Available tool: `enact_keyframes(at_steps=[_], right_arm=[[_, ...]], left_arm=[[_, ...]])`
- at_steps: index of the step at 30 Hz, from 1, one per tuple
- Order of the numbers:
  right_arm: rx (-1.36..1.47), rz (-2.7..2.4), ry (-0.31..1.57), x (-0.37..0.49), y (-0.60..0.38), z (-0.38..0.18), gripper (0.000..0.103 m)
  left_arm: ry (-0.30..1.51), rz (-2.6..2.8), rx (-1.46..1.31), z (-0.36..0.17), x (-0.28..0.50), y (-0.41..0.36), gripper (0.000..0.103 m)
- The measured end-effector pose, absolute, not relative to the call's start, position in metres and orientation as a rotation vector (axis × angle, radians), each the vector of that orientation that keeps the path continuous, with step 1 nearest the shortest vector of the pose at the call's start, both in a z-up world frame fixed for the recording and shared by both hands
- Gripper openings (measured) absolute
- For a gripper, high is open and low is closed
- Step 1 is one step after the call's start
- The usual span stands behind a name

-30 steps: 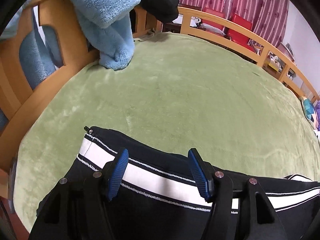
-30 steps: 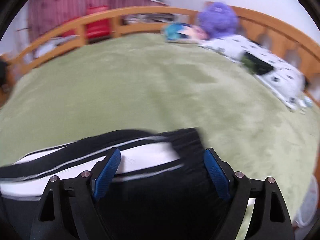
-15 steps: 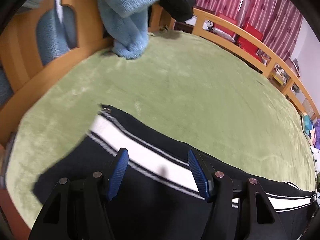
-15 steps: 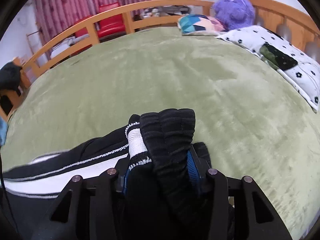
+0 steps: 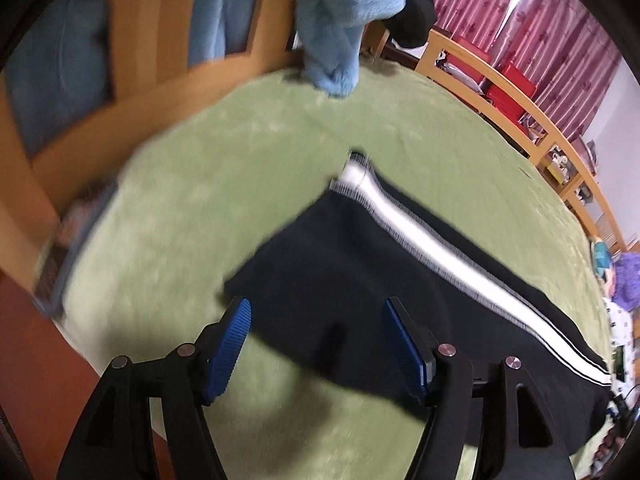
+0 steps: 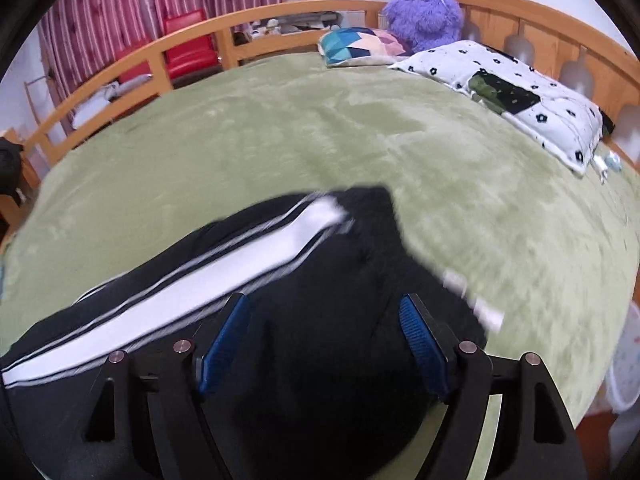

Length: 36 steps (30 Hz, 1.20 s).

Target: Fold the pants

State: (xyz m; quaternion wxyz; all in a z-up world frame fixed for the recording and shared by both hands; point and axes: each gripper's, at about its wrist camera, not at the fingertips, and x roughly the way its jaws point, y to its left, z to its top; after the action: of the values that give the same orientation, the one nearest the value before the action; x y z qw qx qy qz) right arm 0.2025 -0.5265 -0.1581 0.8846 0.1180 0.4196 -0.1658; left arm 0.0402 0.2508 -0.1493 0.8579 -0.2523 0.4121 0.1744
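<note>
Black pants point(image 5: 360, 276) with a white side stripe point(image 5: 420, 236) lie flat on a green blanket point(image 5: 240, 184). My left gripper point(image 5: 318, 320) is open, raised above the near edge of the leg end, holding nothing. In the right wrist view the pants point(image 6: 320, 280) show their waist end, blurred, with the white stripe point(image 6: 248, 264) running left. My right gripper point(image 6: 324, 324) is open over the black fabric, holding nothing.
A wooden bed rail point(image 5: 512, 96) rings the bed. A light blue fleece point(image 5: 340, 20) hangs over the footboard. A purple plush point(image 6: 424, 12), a patterned cushion point(image 6: 360, 46) and a white floral pillow point(image 6: 520, 92) lie at the head end.
Half a second ago my right gripper was shut on the bunched waistband; it has now opened and let go. My left gripper, open throughout, has pulled back and up from the leg end.
</note>
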Motion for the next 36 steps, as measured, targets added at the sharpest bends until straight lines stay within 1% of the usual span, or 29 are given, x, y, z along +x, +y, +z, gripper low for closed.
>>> enact_keyframes(at_steps=[4, 6, 10, 11, 12, 13, 14, 17, 19, 20, 22, 24, 26, 27, 28, 29, 30, 33, 36], right_arm=[[0.337, -0.291, 0.883, 0.173, -0.496, -0.168, 0.077], [0.347, -0.286, 0.885, 0.162, -0.481, -0.172, 0.077], [0.316, -0.323, 0.861, 0.144, -0.451, -0.169, 0.077], [0.328, -0.313, 0.861, 0.142, -0.445, -0.168, 0.077], [0.351, -0.286, 0.867, 0.141, -0.442, -0.168, 0.077], [0.378, -0.257, 0.876, 0.14, -0.436, -0.167, 0.077], [0.389, -0.245, 0.877, 0.139, -0.429, -0.165, 0.077], [0.336, -0.255, 0.857, 0.134, -0.408, -0.155, 0.077], [0.315, -0.242, 0.85, 0.13, -0.398, -0.152, 0.077], [0.309, -0.23, 0.854, 0.128, -0.393, -0.153, 0.077], [0.296, -0.217, 0.869, 0.127, -0.383, -0.156, 0.077], [0.289, -0.199, 0.887, 0.126, -0.372, -0.162, 0.077], [0.291, -0.173, 0.899, 0.126, -0.363, -0.167, 0.077], [0.294, -0.153, 0.905, 0.127, -0.358, -0.171, 0.077], [0.292, -0.136, 0.913, 0.129, -0.351, -0.174, 0.077], [0.29, -0.123, 0.922, 0.131, -0.345, -0.177, 0.077], [0.288, -0.109, 0.934, 0.133, -0.339, -0.181, 0.077], [0.276, -0.066, 0.948, 0.135, -0.326, -0.183, 0.077], [0.242, -0.036, 0.935, 0.135, -0.316, -0.179, 0.077]], left_arm=[[0.89, 0.353, -0.619, -0.189, 0.044, 0.262, 0.067], [0.847, 0.333, -0.665, -0.201, 0.049, 0.269, 0.067], [0.757, 0.287, -0.735, -0.207, 0.066, 0.279, 0.067], [0.752, 0.29, -0.776, -0.211, 0.071, 0.283, 0.06], [0.747, 0.286, -0.786, -0.213, 0.072, 0.285, 0.036], [0.743, 0.281, -0.775, -0.212, 0.074, 0.288, 0.022], [0.732, 0.257, -0.756, -0.206, 0.073, 0.292, 0.018], [0.68, 0.195, -0.801, -0.195, 0.064, 0.308, 0.018], [0.734, 0.212, -0.828, -0.208, 0.069, 0.312, 0.027], [0.771, 0.248, -0.814, -0.217, 0.072, 0.312, 0.035], [0.736, 0.235, -0.823, -0.221, 0.067, 0.31, 0.037], [0.721, 0.226, -0.828, -0.219, 0.067, 0.307, 0.052], [0.727, 0.244, -0.807, -0.216, 0.073, 0.301, 0.055], [0.737, 0.266, -0.786, -0.214, 0.078, 0.298, 0.052], [0.741, 0.287, -0.777, -0.212, 0.081, 0.299, 0.047], [0.738, 0.304, -0.775, -0.209, 0.08, 0.299, 0.021], [0.729, 0.282, -0.792, -0.203, 0.081, 0.301, 0.018], [0.678, 0.246, -0.79, -0.178, 0.08, 0.304, 0.016], [0.637, 0.256, -0.623, -0.132, 0.084, 0.276, 0.015]])
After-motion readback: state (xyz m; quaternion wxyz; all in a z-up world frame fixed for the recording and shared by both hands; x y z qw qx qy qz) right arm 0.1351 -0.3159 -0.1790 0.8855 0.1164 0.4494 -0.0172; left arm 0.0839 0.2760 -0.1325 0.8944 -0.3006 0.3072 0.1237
